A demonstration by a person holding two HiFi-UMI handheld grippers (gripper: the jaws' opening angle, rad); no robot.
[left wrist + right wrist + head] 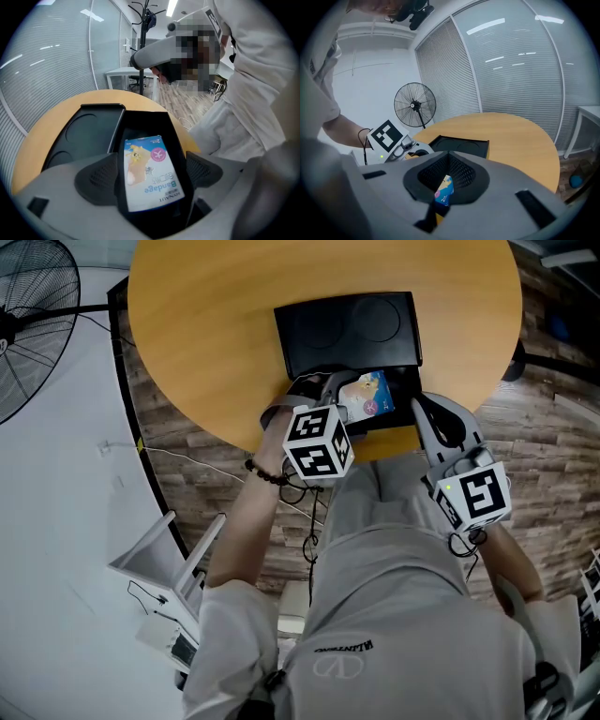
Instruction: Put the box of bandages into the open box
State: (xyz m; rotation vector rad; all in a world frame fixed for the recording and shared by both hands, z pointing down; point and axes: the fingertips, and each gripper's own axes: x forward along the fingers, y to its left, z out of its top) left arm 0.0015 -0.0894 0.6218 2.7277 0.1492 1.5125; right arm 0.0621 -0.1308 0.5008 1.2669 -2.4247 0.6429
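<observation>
A: How are the jaws of the left gripper [152, 159] set?

B: They are spread. The box of bandages [150, 173] is seen between them, but a dark strip shows beside each pad, so no pinch is seen. The carton is judged to be resting, slightly askew, inside the open box [405, 390].

A: And the right gripper [449, 157]?

B: Its jaws are pressed together on nothing, and the carton is only glimpsed beyond them. It is held just beside the tray's right end, probably to be clear of the other gripper's work.

A: Why is the tray placed there?

B: It is set at the near edge of the round table [206, 334], with the lid [347, 329] laid flat behind it, so the cavity can be reached from above. The placing is judged all but done.
</observation>
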